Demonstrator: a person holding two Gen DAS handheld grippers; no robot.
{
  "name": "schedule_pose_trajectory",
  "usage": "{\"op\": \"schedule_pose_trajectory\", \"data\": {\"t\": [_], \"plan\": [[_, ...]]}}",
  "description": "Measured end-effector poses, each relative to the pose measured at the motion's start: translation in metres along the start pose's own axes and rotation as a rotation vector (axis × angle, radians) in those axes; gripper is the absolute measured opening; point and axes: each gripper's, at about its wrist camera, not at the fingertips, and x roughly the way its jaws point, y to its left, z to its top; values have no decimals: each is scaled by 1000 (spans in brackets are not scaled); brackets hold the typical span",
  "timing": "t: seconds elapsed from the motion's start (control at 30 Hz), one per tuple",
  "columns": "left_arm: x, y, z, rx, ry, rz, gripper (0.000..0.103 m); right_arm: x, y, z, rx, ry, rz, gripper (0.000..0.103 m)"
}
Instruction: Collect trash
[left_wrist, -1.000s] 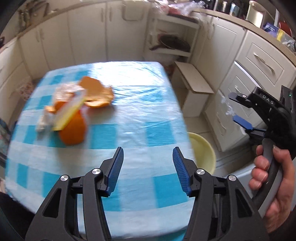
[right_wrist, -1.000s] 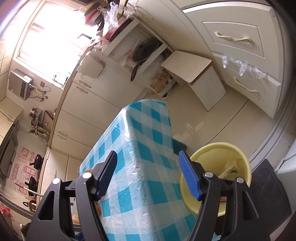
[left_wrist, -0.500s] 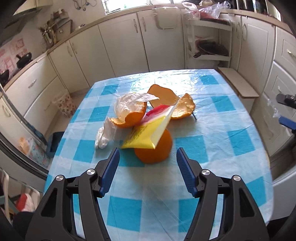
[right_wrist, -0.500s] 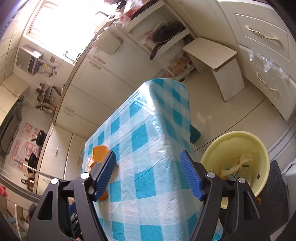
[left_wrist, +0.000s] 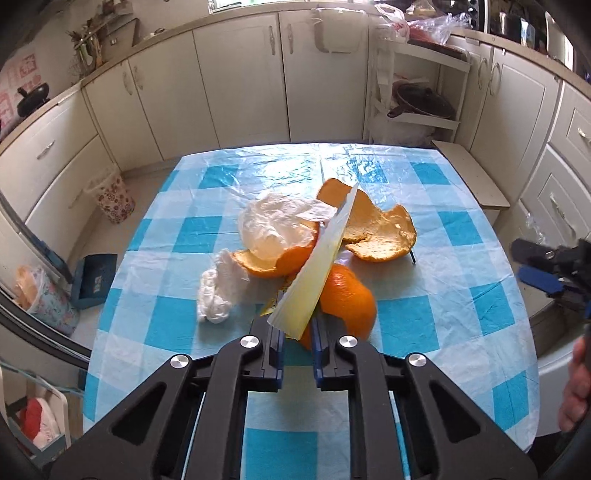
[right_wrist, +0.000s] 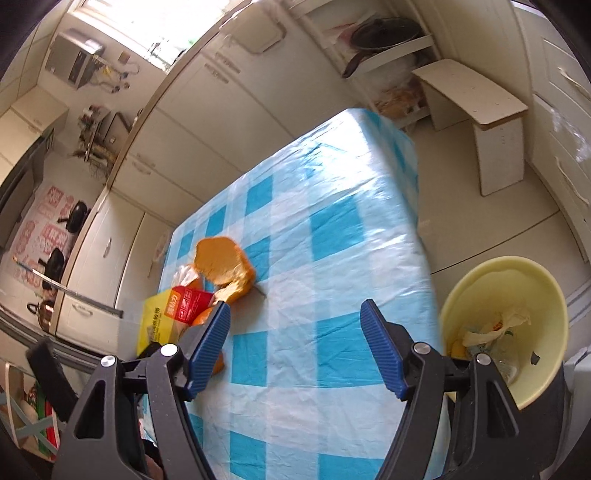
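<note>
Left gripper (left_wrist: 297, 338), jaws just closing, pinches the yellow wrapper (left_wrist: 314, 273) against the orange (left_wrist: 349, 295). Peel (left_wrist: 376, 229) and crumpled plastic (left_wrist: 273, 225) crowd behind. Right gripper (right_wrist: 295, 347) spread above the tabletop (right_wrist: 332, 229).

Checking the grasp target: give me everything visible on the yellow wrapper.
The wrapper is a flat, glossy yellow packet with a red printed panel, seen from the right wrist view. It stands tilted on edge, leaning over the orange and peel. The left tool has just closed on its near corner.
</note>
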Motion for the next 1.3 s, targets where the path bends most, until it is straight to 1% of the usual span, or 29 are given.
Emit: {"op": "schedule_pose_trajectory", "data": {"t": [0.1, 0.17, 0.23, 0.33, 0.43, 0.53, 0.6, 0.67, 0.7, 0.73, 0.77, 0.8, 0.83, 0.87, 0.9, 0.93, 0.97, 1.0, 1.07, 1.1, 1.13, 1.17, 1.2, 1.23, 1.27, 1.3], "plan": [[-8, 23, 0, -53, -3, -37, 11, 16, 17, -1, -46, 13, -23, 70], [-15, 42, -2, -106, -8, -86, 11, 26, 24, -1, -61, 17, -34, 70], [-22, 56, -3, -135, -20, -113, 11, 36, 29, 0, -67, 15, -44, 70], [-30, 75, -6, -161, -44, -122, 10, 49, 36, 3, -72, -4, -72, 70], [-34, 95, -9, -193, -58, -121, 11, 62, 37, 7, -49, -18, -89, 70], [-30, 114, -13, -219, -42, -137, 11, 74, 37, 9, -16, -22, -92, 70], [-22, 120, -16, -216, -14, -186, 11, 83, 39, 10, 1, -18, -90, 70], [-15, 115, -20, -188, 12, -284, 11, 87, 44, 9, 2, -30, -90, 70], [-15, 108, -21, -154, 15, -299, 11, 89, 46, 11, 0, -26, -85, 70], [-16, 94, -23, -79, 14, -302, 13, 91, 48, 11, -2, -27, -79, 70], [-17, 79, -26, 3, 6, -288, 18, 92, 50, 11, -5, -28, -78, 70], [-19, 68, -29, 57, -7, -263, 25, 93, 53, 10, -12, -26, -77, 70], [-19, 54, -33, 133, -20, -233, 30, 94, 55, 10, -22, -23, -74, 70], [-17, 42, -38, 191, -18, -220, 36, 96, 56, 10, -29, -20, -68, 68], [-13, 34, -41, 225, -13, -201, 38, 97, 58, 10, -42, -12, -56, 58], [-10, 29, -43, 244, -9, -183, 38, 99, 60, 10, -50, -3, -53, 46], [-6, 26, -44, 255, 1, -176, 38, 98, 61, 10, -61, -1, -50, 40], [-2, 23, -44, 253, 16, -180, 38, 97, 61, 10, -66, -1, -40, 23], [6, 24, -43, 226, 48, -198, 38, 92, 61, 11, -78, -12, -32, 23], [7, 27, -42, 202, 59, -228, 38, 86, 62, 12, -89, -27, -32, 22], [8, 37, -42, 147, 82, -298, 38, 83, 62, 13, -94, -35, -34, 22], [10, 43, -40, 107, 99, -345, 39, 80, 63, 13, -96, -44, -38, 22], [12, 48, -39, 73, 107, -373, 41, 76, 60, 14, -94, -53, -42, 22], [16, 53, -37, 34, 114, -377, 43, 72, 56, 15, -88, -60, -47, 22], [19, 58, -37, 11, 124, -371, 46, 68, 50, 15, -78, -63, -53, 22], [24, 60, -36, -5, 137, -363, 47, 67, 45, 17, -69, -62, -56, 22]]}}
